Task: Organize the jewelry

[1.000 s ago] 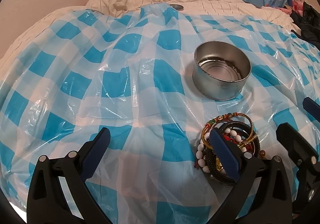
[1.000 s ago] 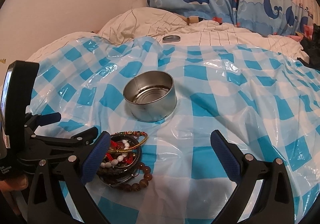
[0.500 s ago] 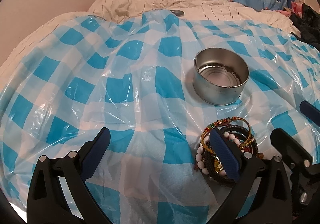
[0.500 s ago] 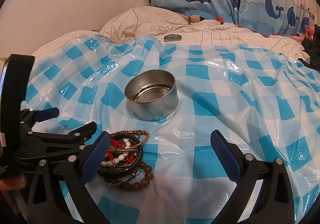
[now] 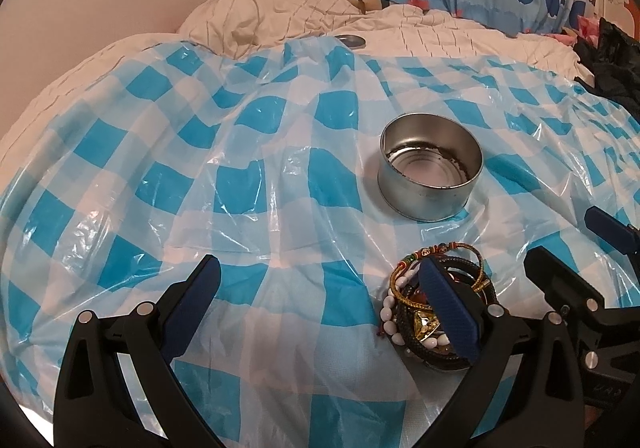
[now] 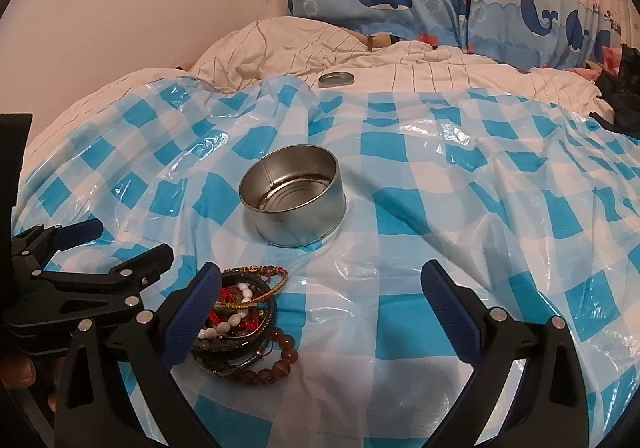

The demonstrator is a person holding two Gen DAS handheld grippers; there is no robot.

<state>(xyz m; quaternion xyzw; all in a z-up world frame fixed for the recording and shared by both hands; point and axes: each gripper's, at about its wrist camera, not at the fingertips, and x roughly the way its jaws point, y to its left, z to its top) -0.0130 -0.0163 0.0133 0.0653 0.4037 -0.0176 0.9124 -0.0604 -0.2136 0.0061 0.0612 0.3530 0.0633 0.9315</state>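
Showing brown bead bracelet (image 6: pixel 276 364) only in right view.

Blue-white checked sheet (image 5: pixel 256 152); silver tin (image 5: pixel 430 184).

Heap of bracelets (image 5: pixel 436 312) (image 6: pixel 244 324) lying on blue-and-white checked plastic sheet (image 5: pixel 256 176) (image 6: pixel 440 208): white bead strand, brown bead strand, black braided bands, gold and red cords, all tangled flat. Sits partly behind right finger of left gripper (image 5: pixel 320 312) and behind left finger of right gripper (image 6: pixel 324 316). Round metal tin (image 5: pixel 430 171) (image 6: pixel 294 194), upright, open, empty, standing just beyond heap, apart from it.
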